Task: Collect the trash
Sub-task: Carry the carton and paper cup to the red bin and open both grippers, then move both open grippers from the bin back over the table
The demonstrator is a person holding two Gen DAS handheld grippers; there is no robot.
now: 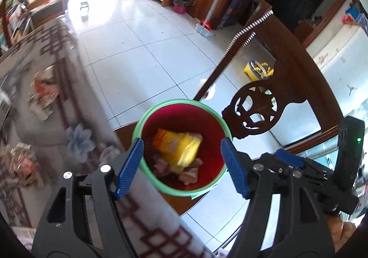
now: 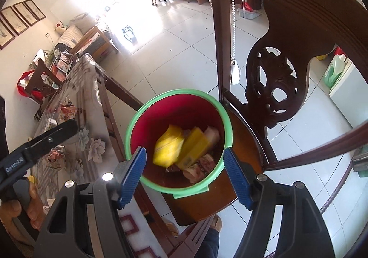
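- The red bin [image 2: 177,108] with a green rim sits on a chair seat, centre frame, holding blurred yellow wrappers [image 2: 169,148].
- Left gripper [image 1: 181,166] and right gripper [image 2: 185,174] both gape wide, empty.

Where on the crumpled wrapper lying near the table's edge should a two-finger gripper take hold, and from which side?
Grip the crumpled wrapper across a raised fold near its middle, coming from above. It seems to lie low on the table, so a sideways approach would likely just push it. The picture is blurred there, so the best fold cannot be told.
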